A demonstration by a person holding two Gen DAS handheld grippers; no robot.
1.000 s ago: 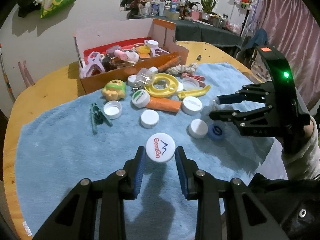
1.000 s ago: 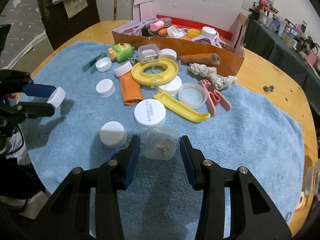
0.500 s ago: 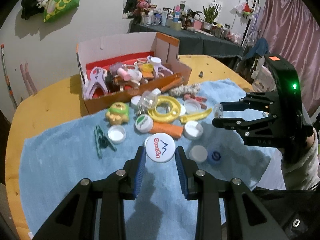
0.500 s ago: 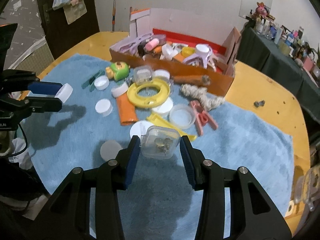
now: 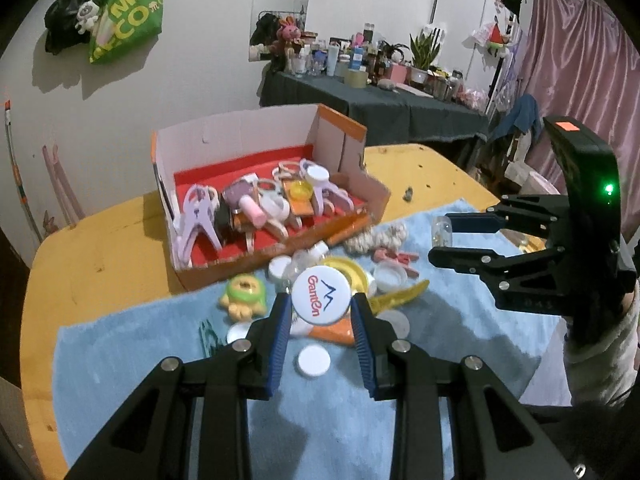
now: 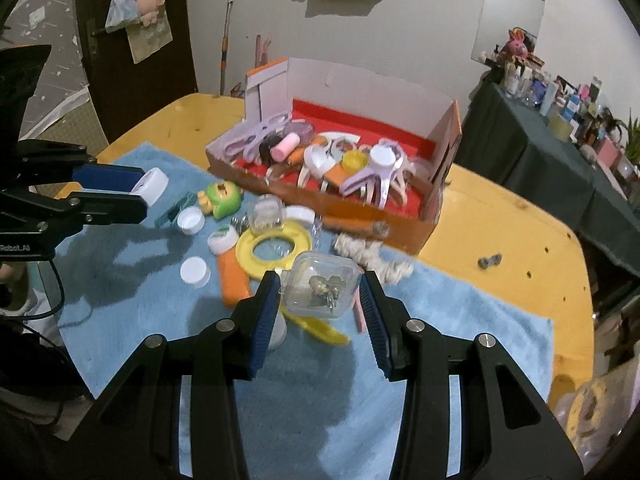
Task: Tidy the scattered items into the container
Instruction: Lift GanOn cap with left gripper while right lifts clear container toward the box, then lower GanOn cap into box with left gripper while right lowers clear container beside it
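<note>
Two tongs, left (image 5: pixel 320 322) and right (image 6: pixel 320 304); one cardboard box (image 6: pixel 436 216); one blue towel (image 6: pixel 128 292); one printed cap (image 5: pixel 320 295) and one clear case (image 6: pixel 322 289), both held; one yellow ring (image 6: pixel 276 245); one orange tube (image 6: pixel 234 282); one green-and-yellow toy (image 6: pixel 220 200); one rope knot (image 6: pixel 372 258); one second clear case (image 6: pixel 266 212) on the towel; three loose white caps (image 6: pixel 195 271) clear in the right view, others partly hidden; lilac clips (image 6: pixel 374 178) in the box, at least two.
</note>
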